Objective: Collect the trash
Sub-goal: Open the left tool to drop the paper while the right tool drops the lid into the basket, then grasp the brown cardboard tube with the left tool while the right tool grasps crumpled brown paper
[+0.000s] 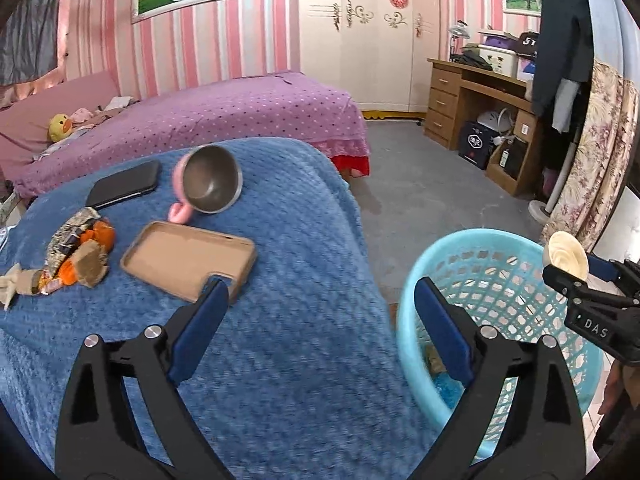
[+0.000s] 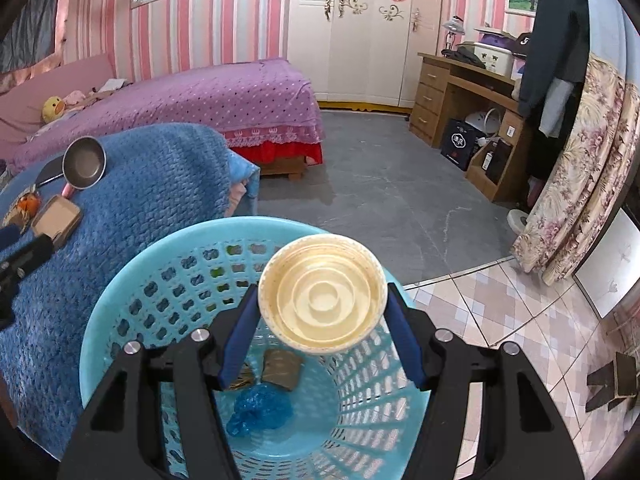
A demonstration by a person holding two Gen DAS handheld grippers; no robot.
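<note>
Right tongs (image 2: 322, 320) closed on a cream paper cup (image 2: 322, 294), gripped by its sides, mouth facing the camera — held directly over the open top of the light-blue mesh basket (image 2: 132, 280). In the basket bottom: a crumpled blue bag (image 2: 260, 408) and a brown wrapper (image 2: 282, 368). Left tongs (image 1: 320, 328) spread wide, holding nothing, above the blue blanket (image 1: 280, 280) at the basket's edge. On the blanket — crumpled wrappers (image 1: 76, 252), a tan phone case (image 1: 188, 258), a tipped pink mug (image 1: 208, 180), a black phone (image 1: 124, 188).
</note>
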